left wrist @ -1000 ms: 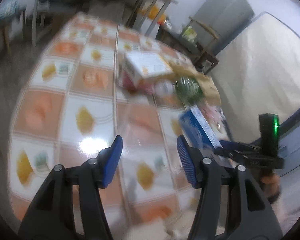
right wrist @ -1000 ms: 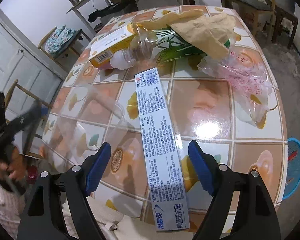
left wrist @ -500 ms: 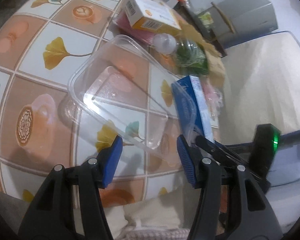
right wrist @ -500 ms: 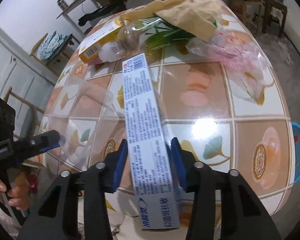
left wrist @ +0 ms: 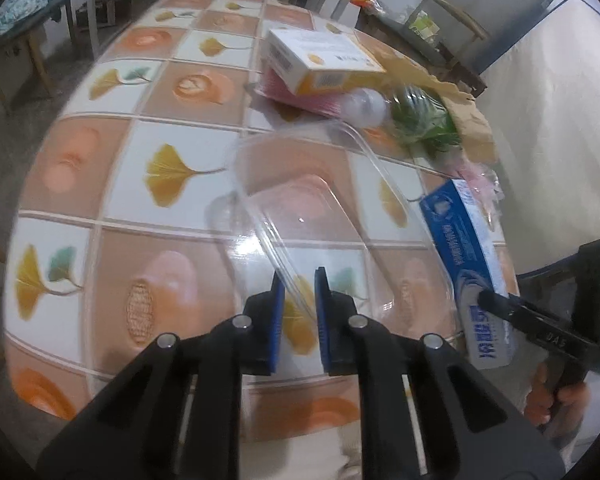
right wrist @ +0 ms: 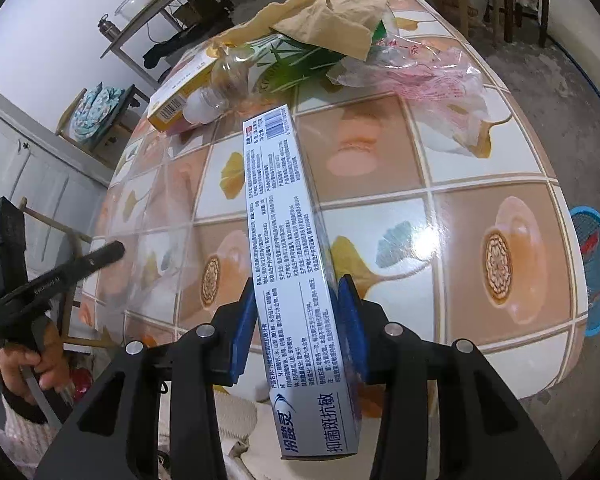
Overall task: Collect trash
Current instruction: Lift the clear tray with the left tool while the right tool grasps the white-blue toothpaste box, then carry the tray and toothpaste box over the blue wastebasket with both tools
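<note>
My left gripper [left wrist: 299, 280] is shut on the near rim of a clear plastic container [left wrist: 332, 216] that sits on the tiled table [left wrist: 100, 168]. My right gripper [right wrist: 298, 300] is shut on a long blue and white toothpaste box [right wrist: 288, 240], lifted off the table and pointing away from me; the box also shows in the left wrist view [left wrist: 468, 264]. Farther back lie an orange and white carton [left wrist: 324, 64], a clear bottle with a white cap [right wrist: 216, 88], a green wrapper [right wrist: 288, 60], brown paper [right wrist: 324, 12] and a pink-printed plastic bag [right wrist: 420, 68].
The table's near edge runs just below both grippers. A blue round mat [right wrist: 596, 276] lies on the floor to the right. A white mattress [left wrist: 556, 120] stands beyond the table. Chairs and shelving [right wrist: 180, 12] stand behind.
My left gripper closed on the clear container's rim. My right gripper tightened on the toothpaste box and raised it off the table.
</note>
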Motion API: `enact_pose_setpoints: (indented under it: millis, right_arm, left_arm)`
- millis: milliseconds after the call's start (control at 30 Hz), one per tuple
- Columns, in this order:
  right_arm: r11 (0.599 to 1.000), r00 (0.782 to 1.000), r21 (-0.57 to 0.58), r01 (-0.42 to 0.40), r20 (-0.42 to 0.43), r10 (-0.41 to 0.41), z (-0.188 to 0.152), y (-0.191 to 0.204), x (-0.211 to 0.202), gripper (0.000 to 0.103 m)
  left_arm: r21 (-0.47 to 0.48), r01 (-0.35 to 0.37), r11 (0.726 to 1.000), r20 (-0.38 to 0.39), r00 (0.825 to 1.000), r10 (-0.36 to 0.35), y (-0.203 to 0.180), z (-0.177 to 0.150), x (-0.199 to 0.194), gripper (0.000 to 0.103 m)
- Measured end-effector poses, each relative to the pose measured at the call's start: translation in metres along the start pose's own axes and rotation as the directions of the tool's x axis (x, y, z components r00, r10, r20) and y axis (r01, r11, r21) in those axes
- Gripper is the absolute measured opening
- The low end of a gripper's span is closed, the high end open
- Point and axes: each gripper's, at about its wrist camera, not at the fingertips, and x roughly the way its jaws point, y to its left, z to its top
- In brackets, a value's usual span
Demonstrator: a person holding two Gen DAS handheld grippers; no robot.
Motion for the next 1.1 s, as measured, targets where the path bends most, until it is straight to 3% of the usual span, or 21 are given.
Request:
enact_pose_setpoints:
  millis: [167, 367, 467, 633, 1100]
  right_arm:
    - [1.0, 1.0, -0.02, 0.002, 0.011, -0.002, 0.005, 0.004, 0.003, 0.055]
    - [0.996, 0.999, -0.072, 0.048, 0.026, -0.046, 0.009, 0.013, 0.012, 0.055]
    - [0.99, 0.995, -0.101, 0.095, 0.04, -0.091, 0.009, 0.018, 0.016, 0.055]
    - [0.988, 0.993, -0.105, 0.112, 0.046, -0.108, 0.007, 0.017, 0.017, 0.038]
    - [0.991, 0.989, -0.079, 0.111, 0.104, -0.103, 0.0, 0.013, -0.008, 0.036]
  left_arm:
    - [0.0, -0.015, 1.0, -0.028, 1.0, 0.015, 0.01, 0.002, 0.002, 0.017]
    - [0.029, -0.039, 0.999, -0.038, 0.998, 0.04, 0.004, -0.001, 0.012, 0.017]
    - [0.062, -0.068, 0.996, -0.021, 0.997, 0.07, 0.0, -0.005, 0.013, 0.011]
    - [0.091, -0.094, 0.991, 0.007, 0.996, 0.094, -0.002, -0.006, 0.009, 0.005]
    - [0.129, -0.104, 0.986, 0.098, 0.991, 0.092, -0.01, -0.009, -0.015, 0.002]
